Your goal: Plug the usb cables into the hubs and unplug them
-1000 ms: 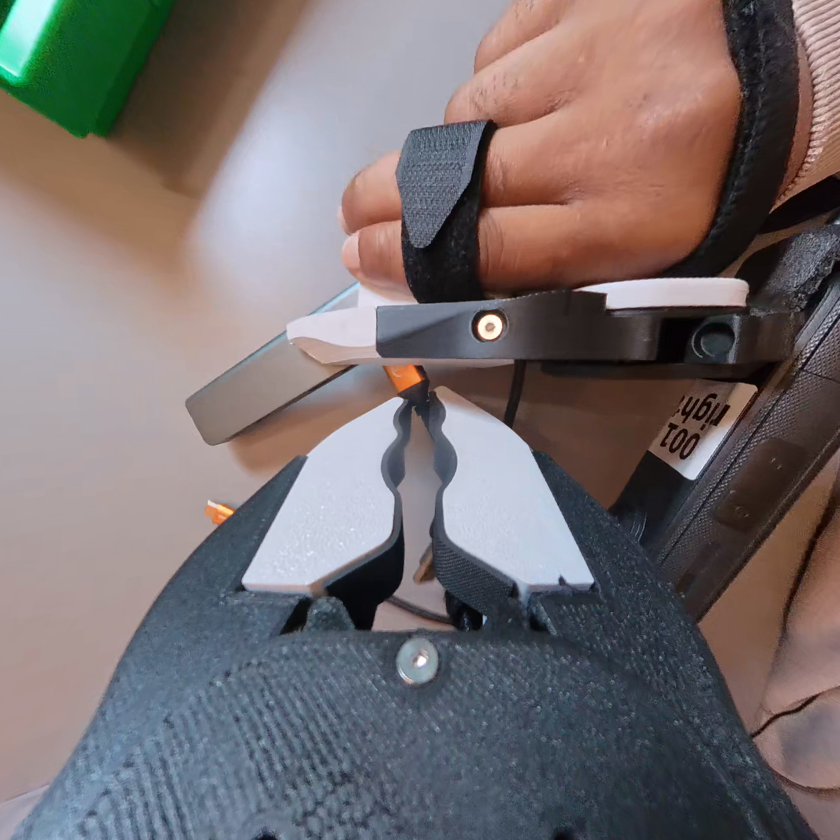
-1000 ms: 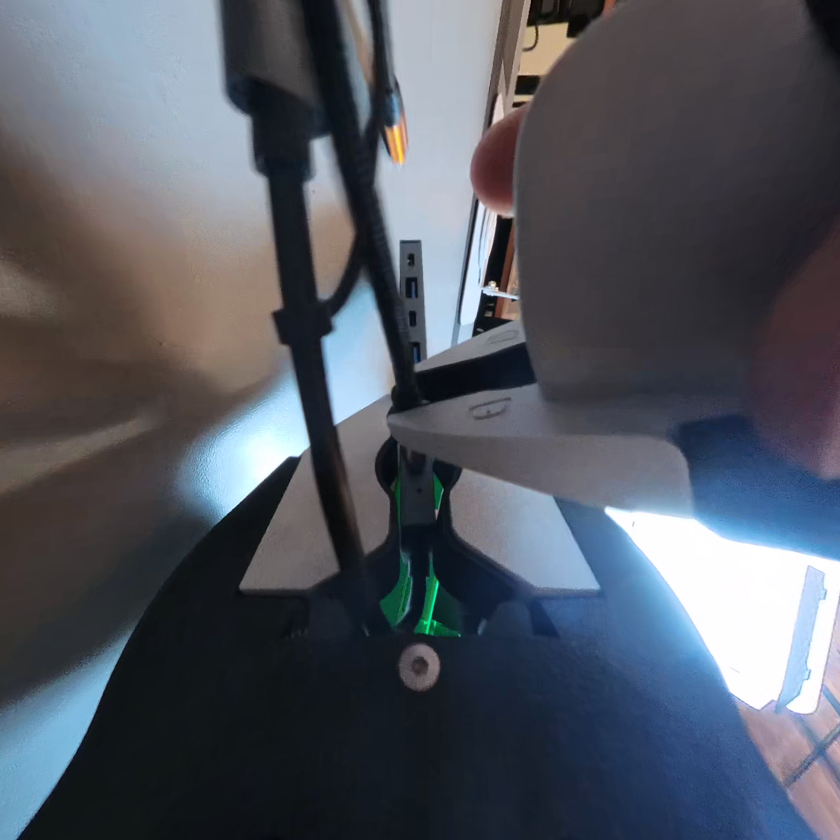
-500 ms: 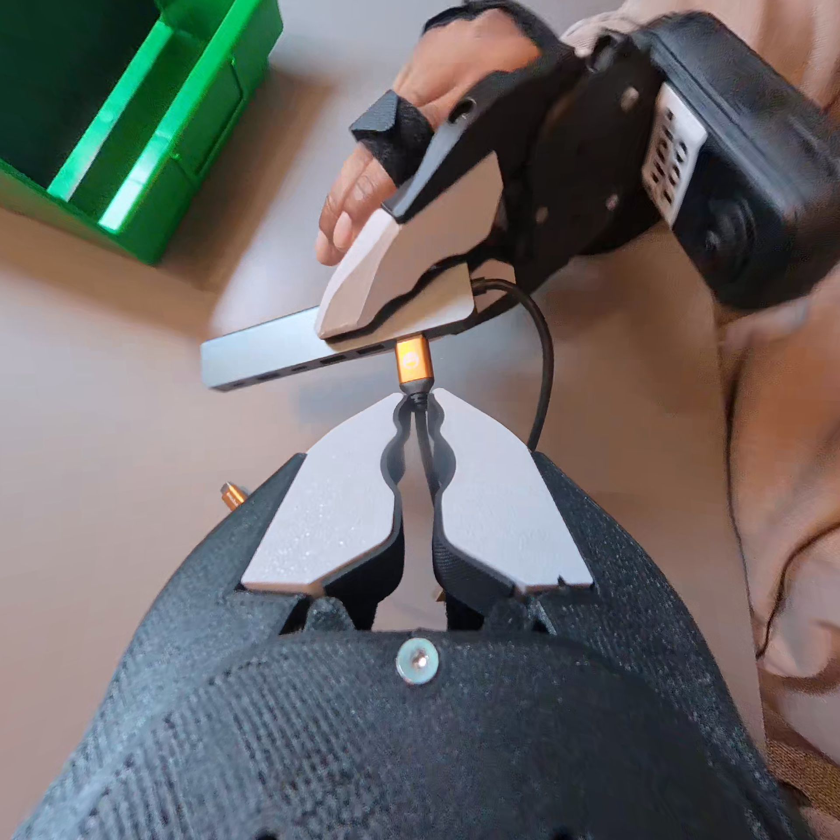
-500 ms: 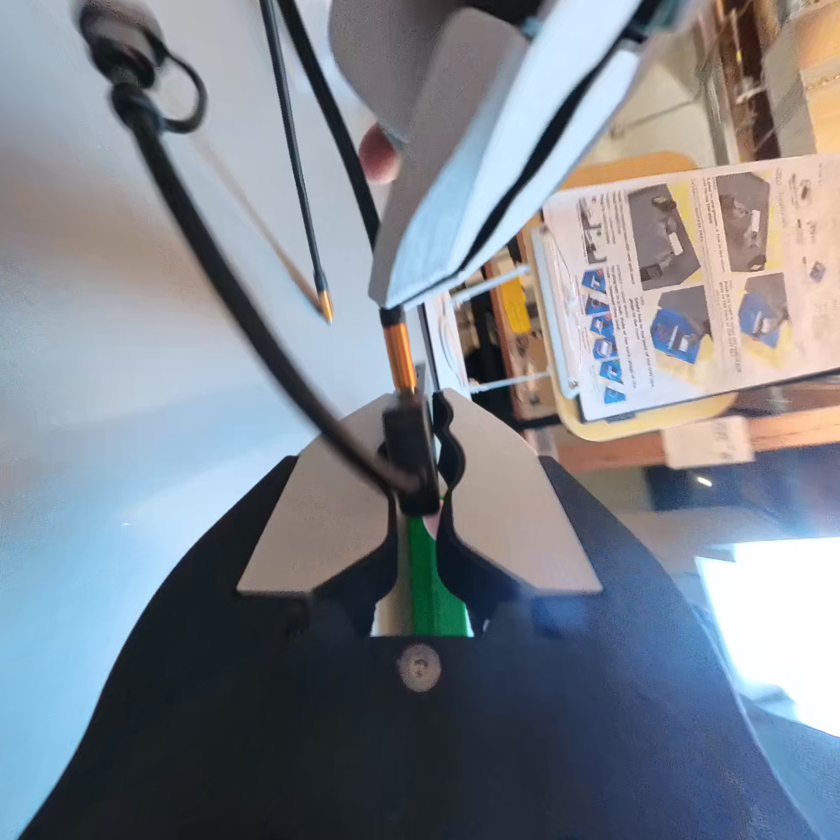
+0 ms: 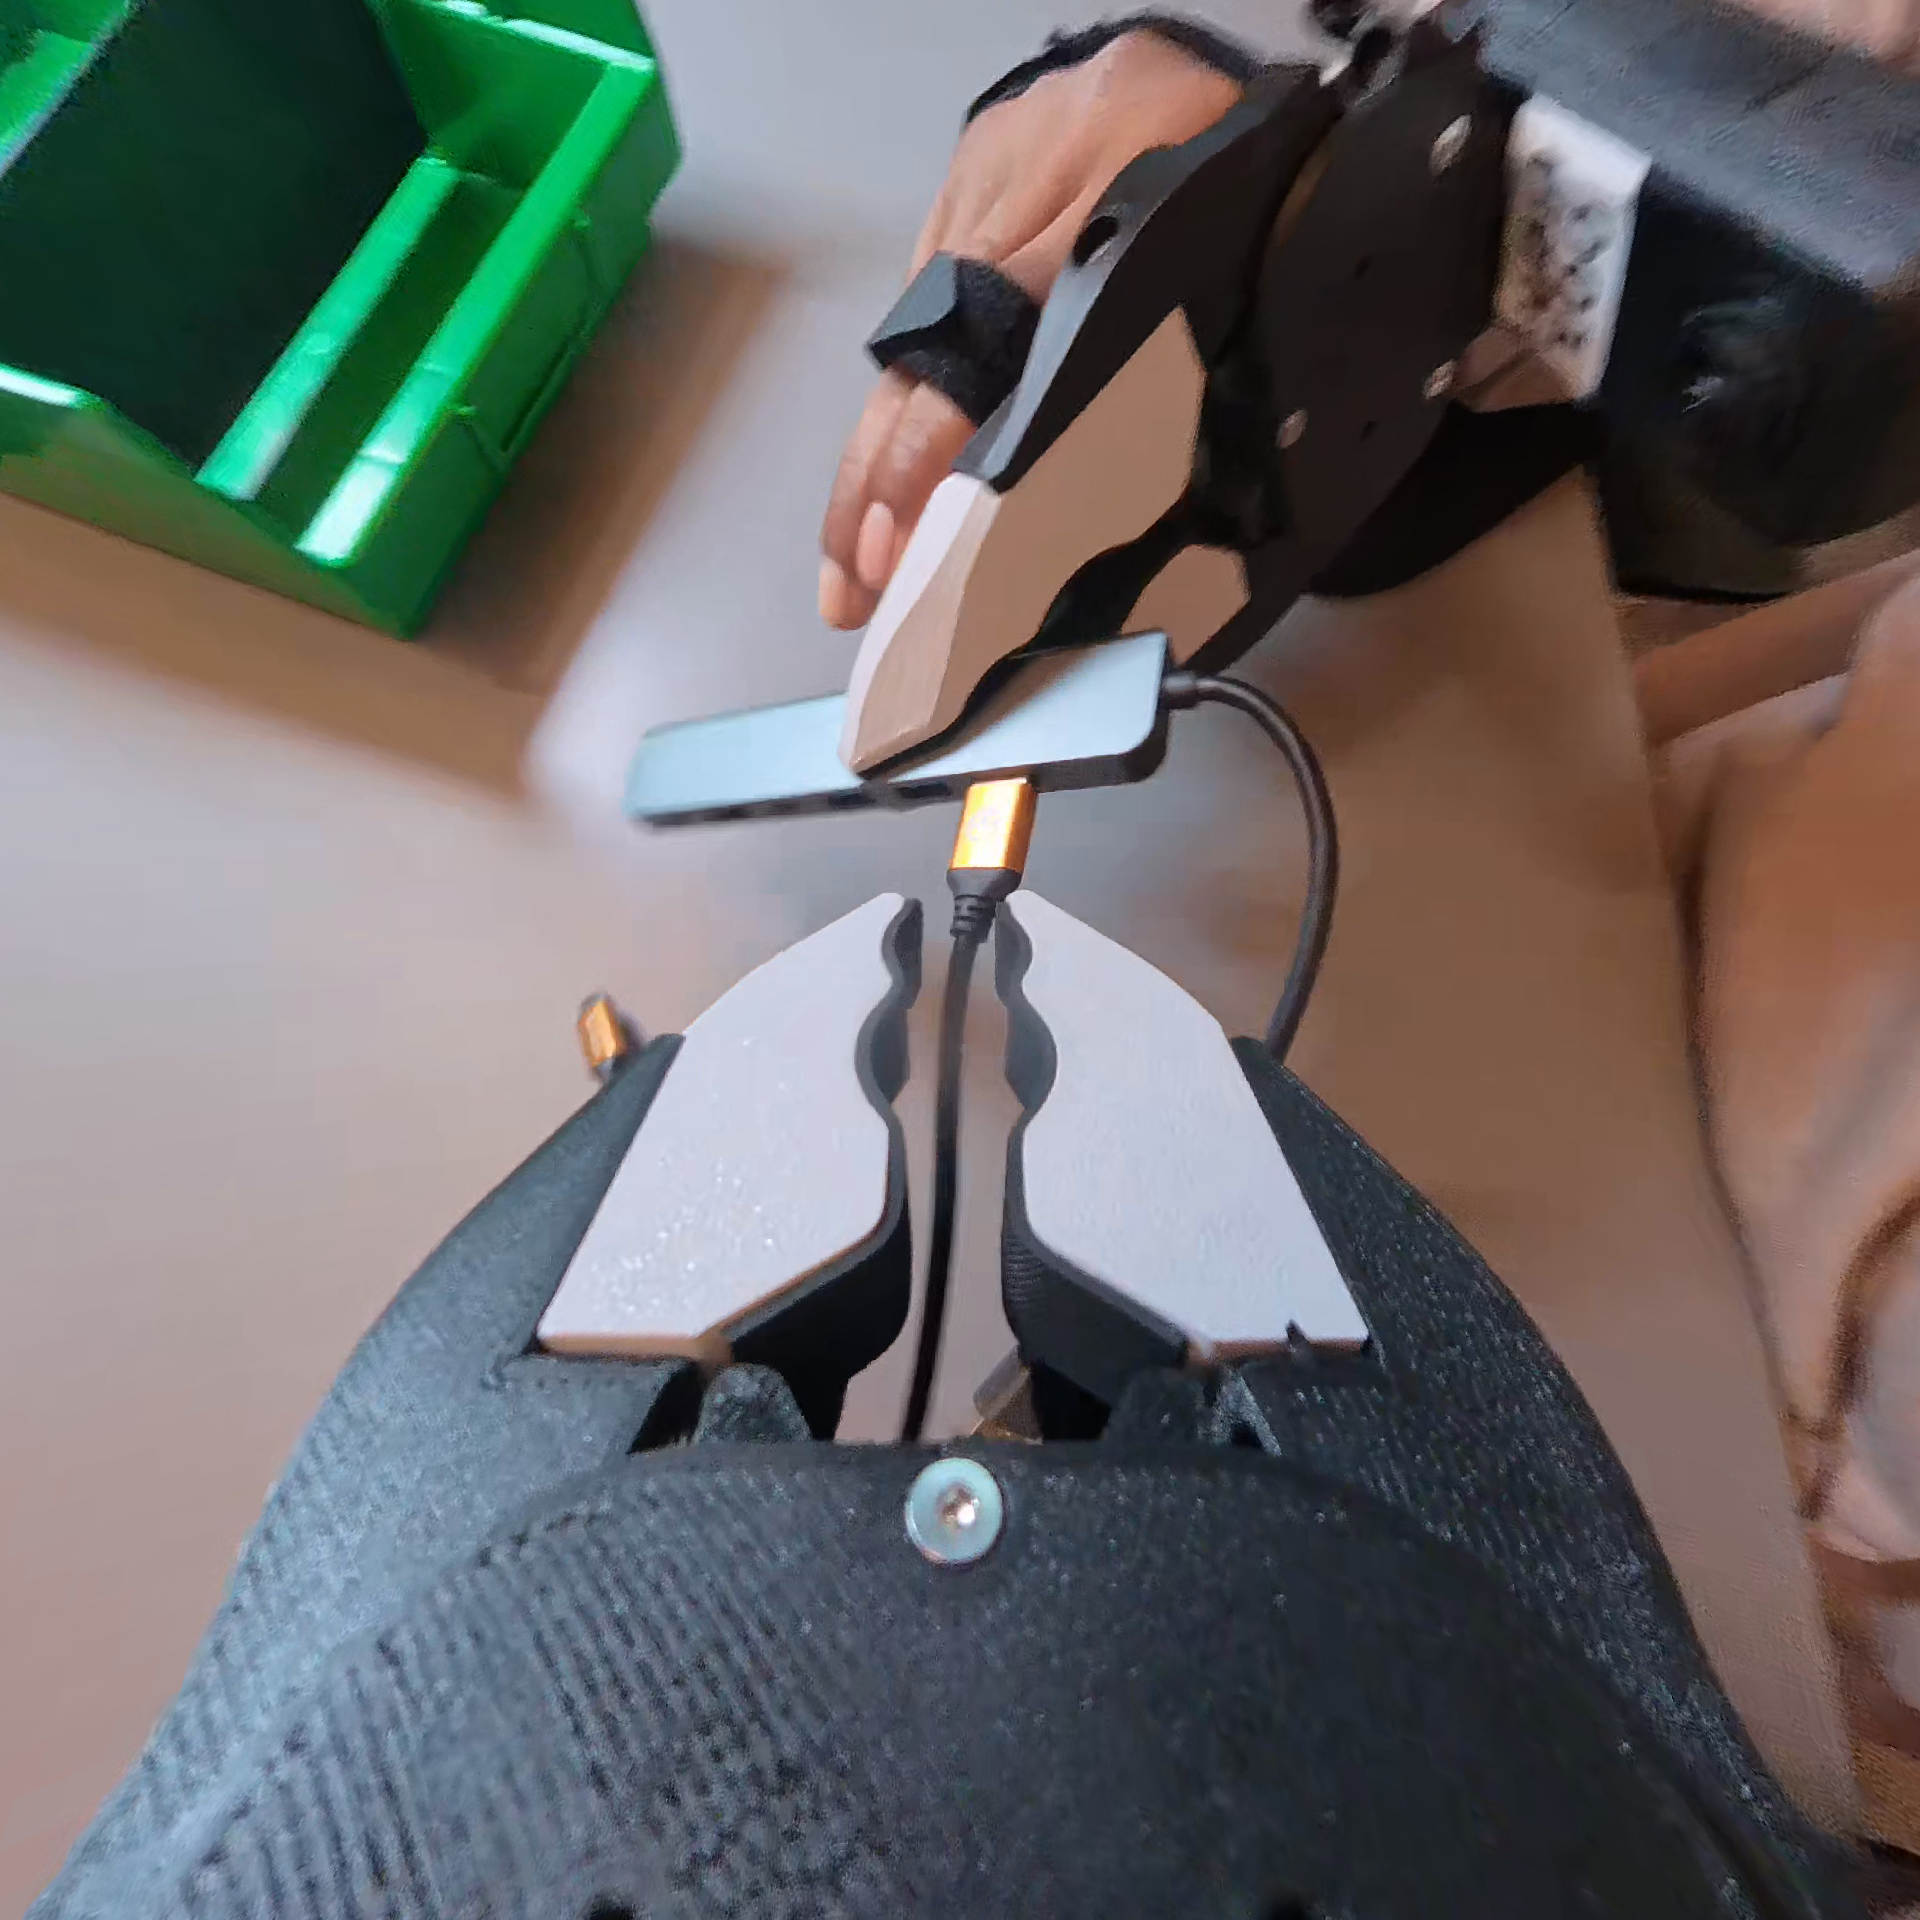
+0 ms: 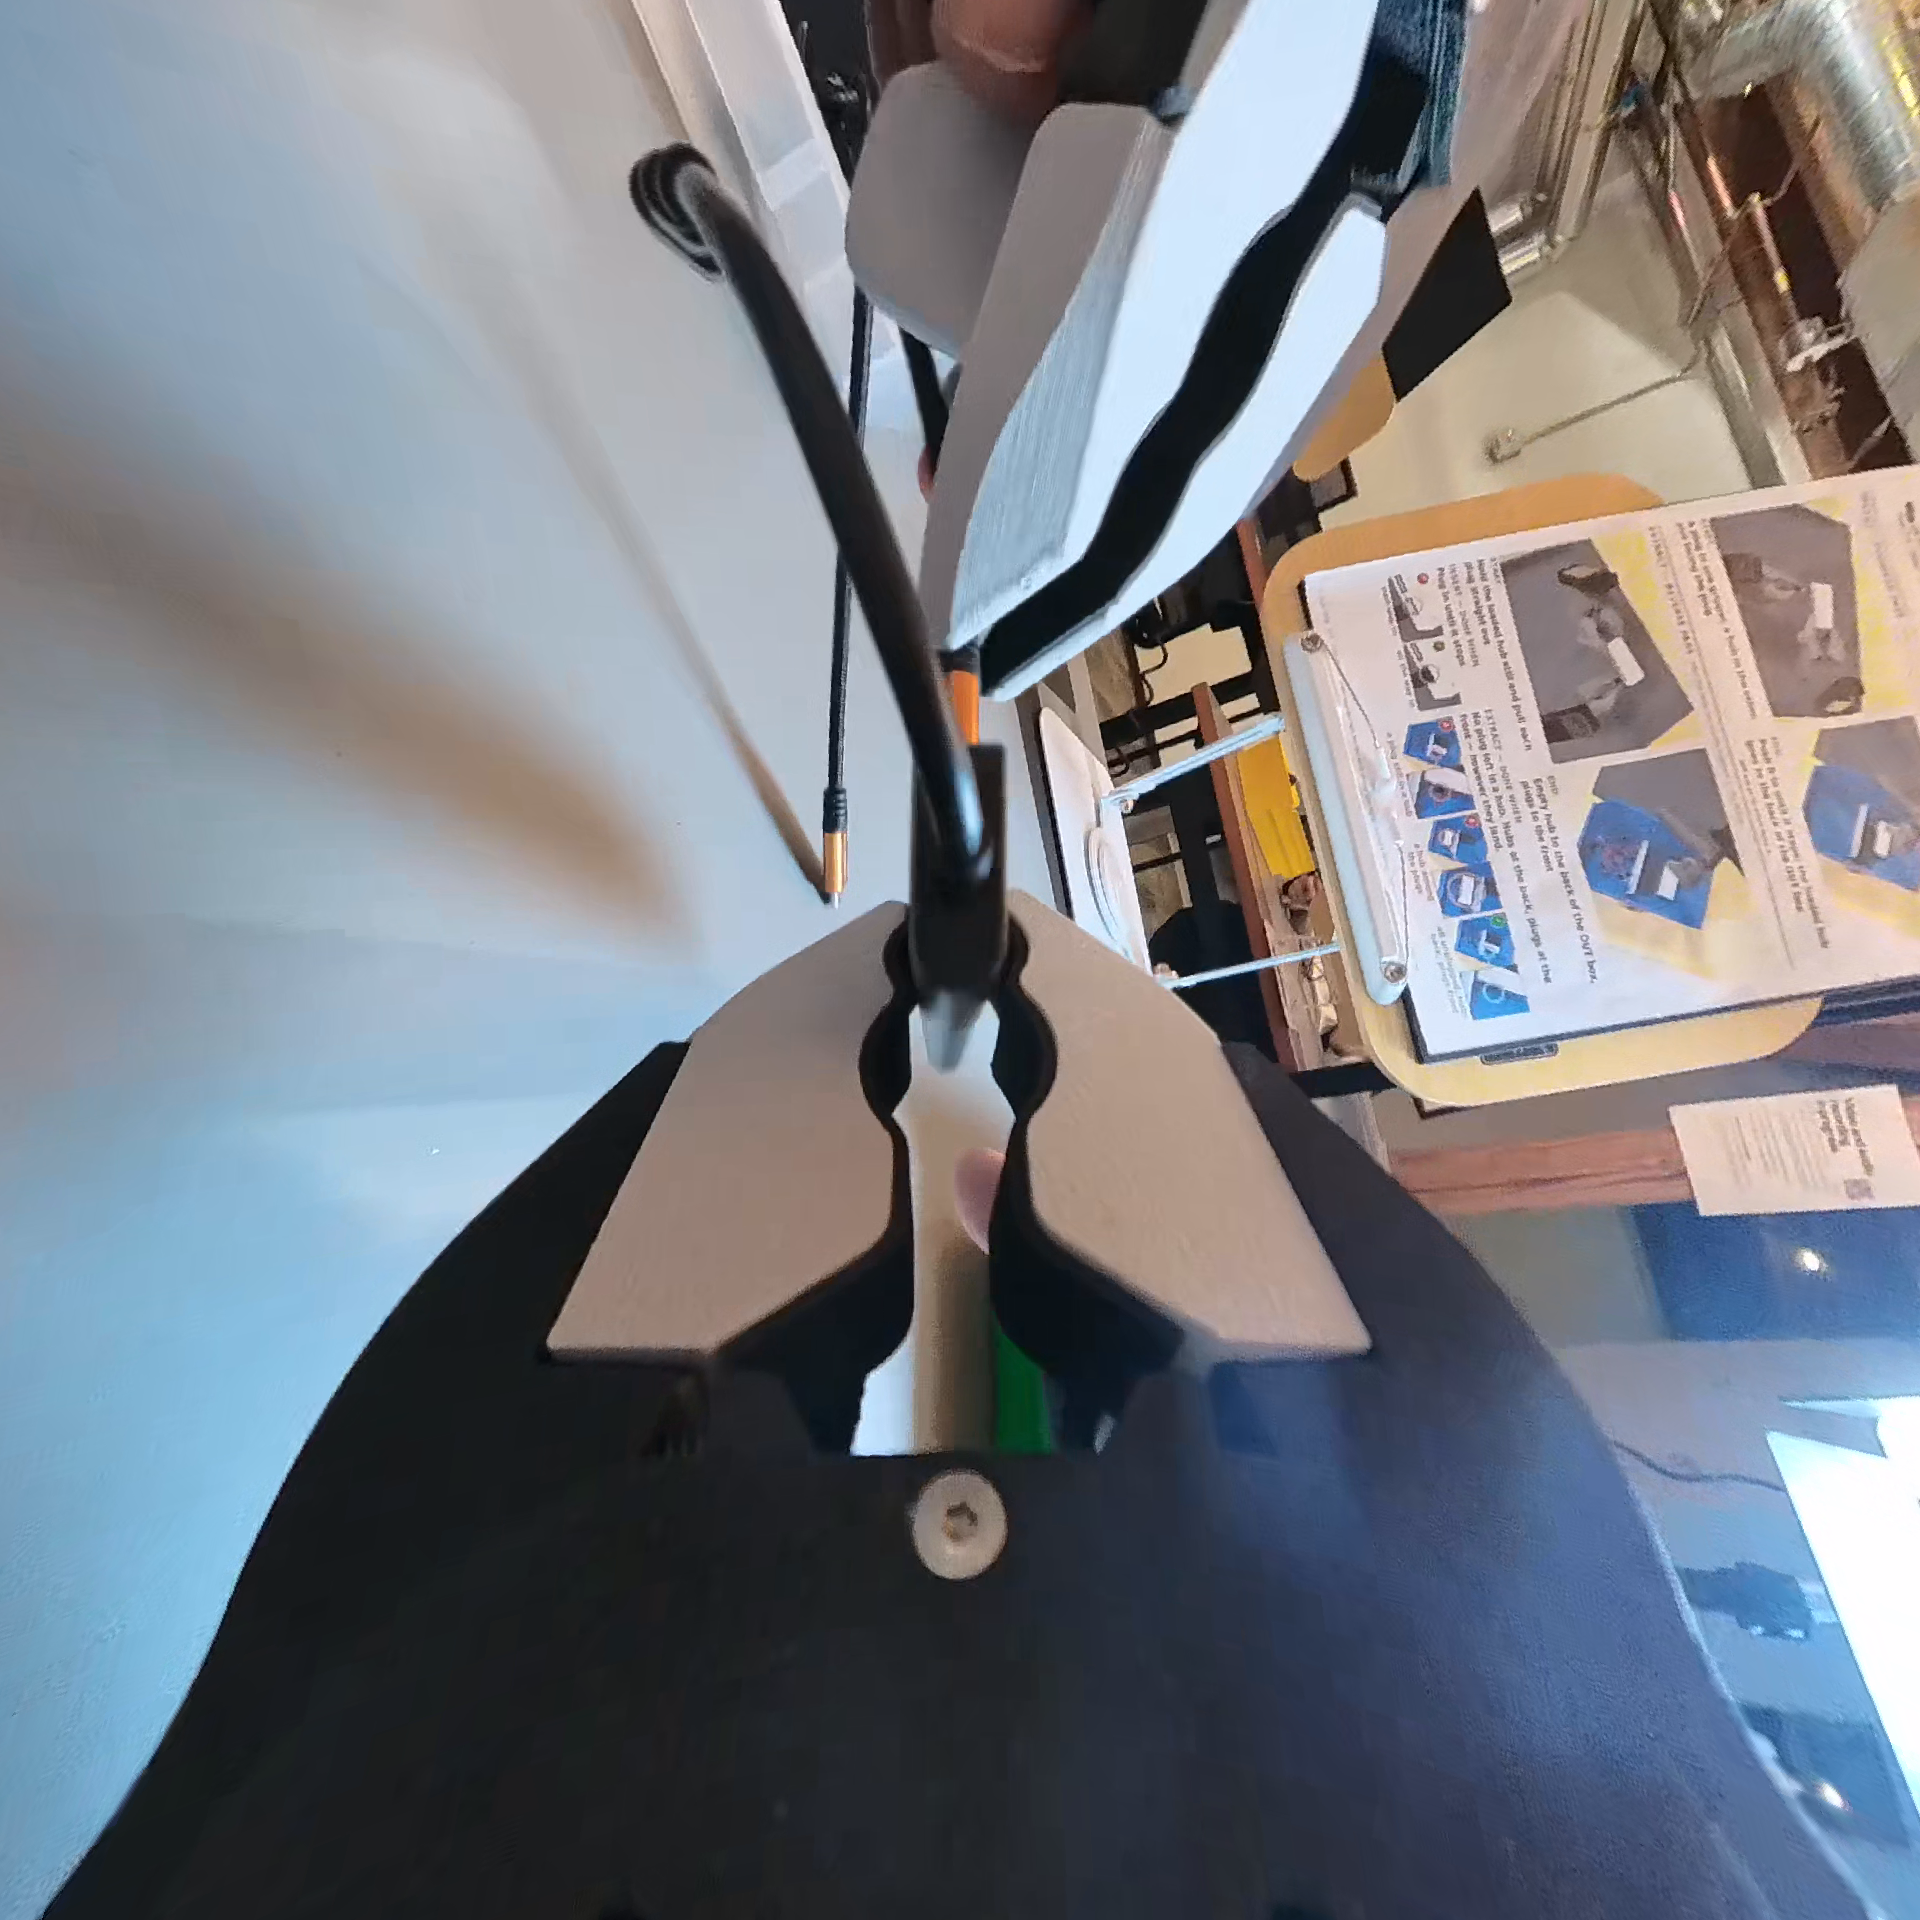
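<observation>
Left hand-held gripper (image 5: 956,914) has its two grey fingers slightly parted, with the black USB cable (image 5: 940,1195) running down the gap between them; the cable looks loose in that gap, not pinched. At 12 o'clock from the fingertips, the cable's orange plug (image 5: 992,826) sits in a port on the near edge of the grey USB hub (image 5: 748,753).

The hub lies flat and lengthwise across the tan worktop (image 5: 260,987). Its own black lead (image 5: 1311,842) leaves the end at 3 o'clock and curls back toward the camera. The right hand-held gripper (image 5: 883,753) comes in from 1 o'clock and clamps the hub's middle flat between its fingers, one grey finger lying on the top face. A person's hand (image 5: 997,260), with a black strap round one finger, holds that gripper.

In the right wrist view, the right hand-held gripper (image 6: 956,935) is pressed onto the hub's dark end (image 6: 956,945), where the black lead bends away toward 11 o'clock.

A second orange plug (image 5: 601,1034) lies loose on the worktop at 9 o'clock of the left gripper's body. A green plastic bin (image 5: 312,312) stands at 10 o'clock, well apart from the hub. A clipboard of printed sheets (image 6: 1600,790) stands at 3 o'clock in the right wrist view.
</observation>
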